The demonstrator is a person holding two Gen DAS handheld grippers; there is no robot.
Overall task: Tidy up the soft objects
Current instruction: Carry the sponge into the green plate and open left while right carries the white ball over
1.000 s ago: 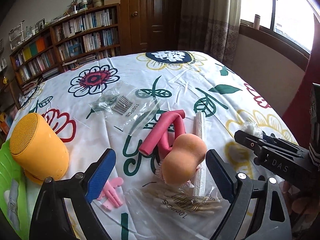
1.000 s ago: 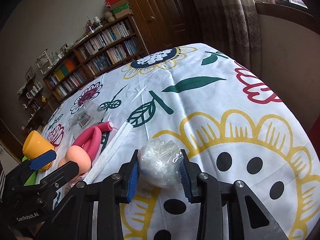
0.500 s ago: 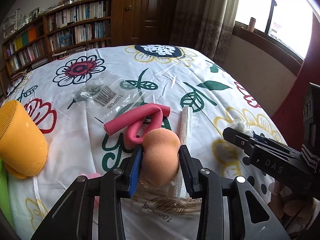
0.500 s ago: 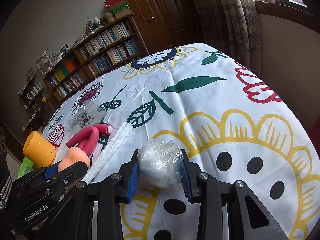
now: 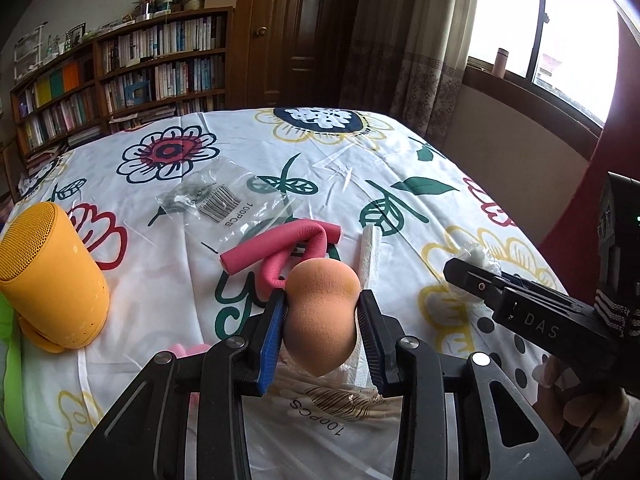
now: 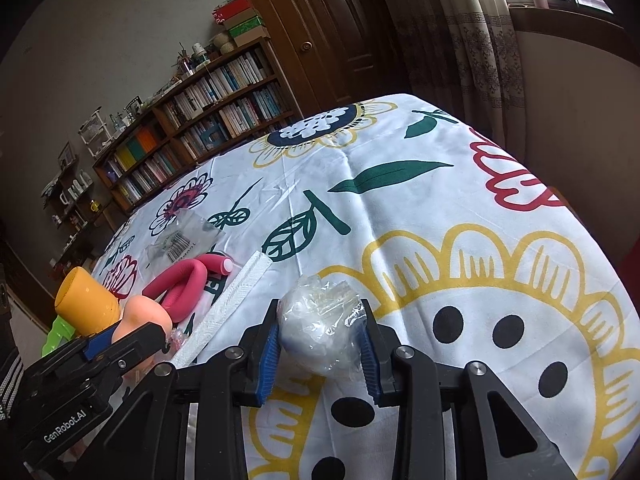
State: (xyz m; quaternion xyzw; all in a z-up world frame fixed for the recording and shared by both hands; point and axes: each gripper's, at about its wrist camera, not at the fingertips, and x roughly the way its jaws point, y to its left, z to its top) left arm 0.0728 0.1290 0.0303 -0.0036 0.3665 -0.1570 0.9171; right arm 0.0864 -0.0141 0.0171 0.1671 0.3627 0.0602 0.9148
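Left hand-held gripper (image 5: 322, 326) is clamped on the peach sponge (image 5: 321, 318), pads pinching its waist, so the sponge stands roughly upright between the jaws with its fat end pointing away from the camera, and it looks lifted off the desk (image 5: 248, 152) though I can't be sure it's fully clear. Right hand-held gripper (image 6: 319, 342) is squeezed onto a white wad in crinkly plastic (image 6: 320, 330), sitting just right of the left one, so both hands are full and the next move is probably carrying, not reaching. The green bin (image 5: 10, 344) edge is at the far left, nearer the left hand, past the yellow speaker (image 5: 48, 284). Just beyond the sponge: 1 bent pink foam roller (image 5: 280, 244), 1 white strip (image 5: 370, 256) running away from me, and 2 clear "100PCS" bags (image 5: 224, 204), 1 far, 1 right under the gripper.
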